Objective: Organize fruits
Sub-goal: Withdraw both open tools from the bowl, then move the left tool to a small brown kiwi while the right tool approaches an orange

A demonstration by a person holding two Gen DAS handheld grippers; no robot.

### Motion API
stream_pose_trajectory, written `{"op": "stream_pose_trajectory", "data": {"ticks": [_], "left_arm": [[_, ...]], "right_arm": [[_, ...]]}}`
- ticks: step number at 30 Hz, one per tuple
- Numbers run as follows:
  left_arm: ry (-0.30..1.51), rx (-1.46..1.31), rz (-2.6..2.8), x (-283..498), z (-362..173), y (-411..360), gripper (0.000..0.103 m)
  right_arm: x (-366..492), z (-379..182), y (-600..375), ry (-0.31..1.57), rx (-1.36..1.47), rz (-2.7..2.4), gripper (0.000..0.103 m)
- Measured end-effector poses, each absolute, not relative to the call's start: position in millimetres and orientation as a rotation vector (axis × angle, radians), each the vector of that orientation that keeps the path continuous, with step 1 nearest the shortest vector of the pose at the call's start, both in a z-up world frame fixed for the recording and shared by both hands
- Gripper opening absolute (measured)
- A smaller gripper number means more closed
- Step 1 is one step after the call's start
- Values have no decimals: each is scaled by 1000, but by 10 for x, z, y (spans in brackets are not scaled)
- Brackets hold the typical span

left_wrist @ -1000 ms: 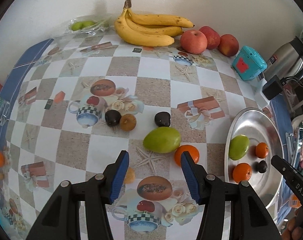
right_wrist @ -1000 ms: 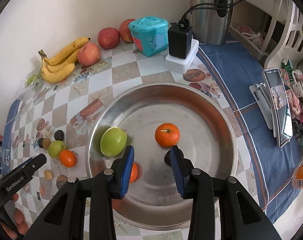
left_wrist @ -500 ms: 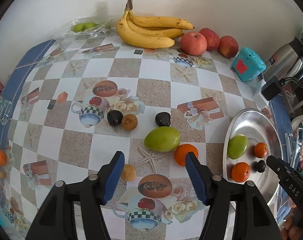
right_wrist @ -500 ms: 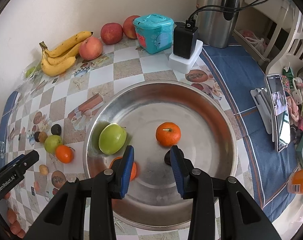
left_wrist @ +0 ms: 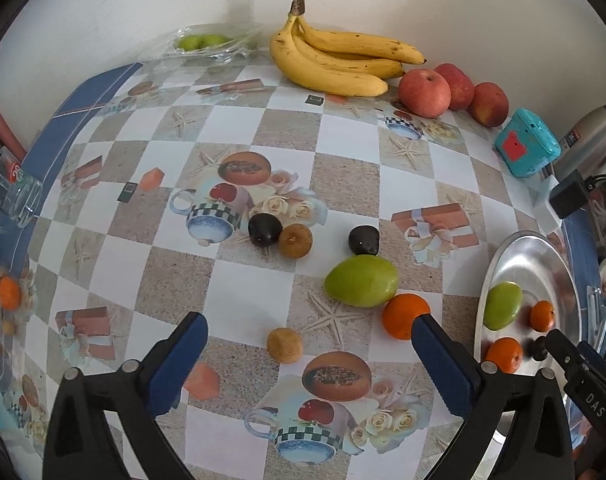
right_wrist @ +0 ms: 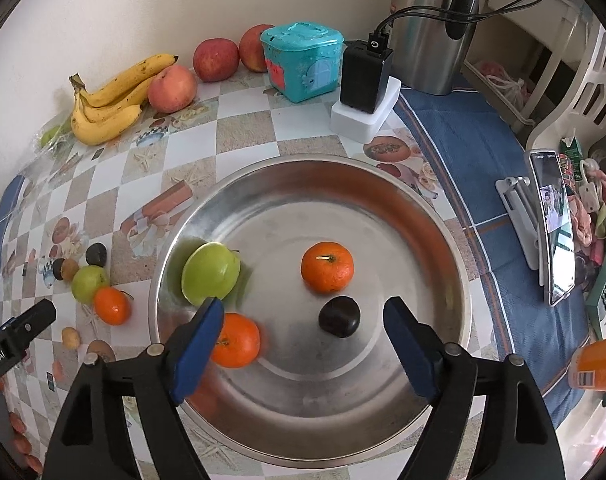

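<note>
Both grippers, left and right, just opened empty; right fingertip hides part of an orange.

Three yellow bananas, three red apples, three round oranges, two green mangoes, three dark plums.

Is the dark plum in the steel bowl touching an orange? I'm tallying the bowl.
No, the dark plum lies apart from both oranges on the steel bowl floor.

"DAS" on right gripper
</note>
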State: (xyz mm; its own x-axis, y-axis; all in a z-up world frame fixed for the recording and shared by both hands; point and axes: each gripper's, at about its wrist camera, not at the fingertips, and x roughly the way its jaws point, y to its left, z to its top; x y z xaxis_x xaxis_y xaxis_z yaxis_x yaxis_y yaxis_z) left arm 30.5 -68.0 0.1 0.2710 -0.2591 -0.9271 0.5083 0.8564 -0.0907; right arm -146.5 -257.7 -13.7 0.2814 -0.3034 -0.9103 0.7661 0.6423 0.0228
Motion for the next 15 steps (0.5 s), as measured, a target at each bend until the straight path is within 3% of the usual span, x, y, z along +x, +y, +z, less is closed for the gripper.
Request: {"op": "stream_pose_trajectory", "data": {"ticks": [5,15], "left_arm": [[1194,235,-521,320,17,-671,103],[1184,210,-528,408,114,-589,103]], "right_arm": [[-1440,-136,-2544,1060,489,-749,94],[-1406,-117,-2499,1057,458,-750,94]]}}
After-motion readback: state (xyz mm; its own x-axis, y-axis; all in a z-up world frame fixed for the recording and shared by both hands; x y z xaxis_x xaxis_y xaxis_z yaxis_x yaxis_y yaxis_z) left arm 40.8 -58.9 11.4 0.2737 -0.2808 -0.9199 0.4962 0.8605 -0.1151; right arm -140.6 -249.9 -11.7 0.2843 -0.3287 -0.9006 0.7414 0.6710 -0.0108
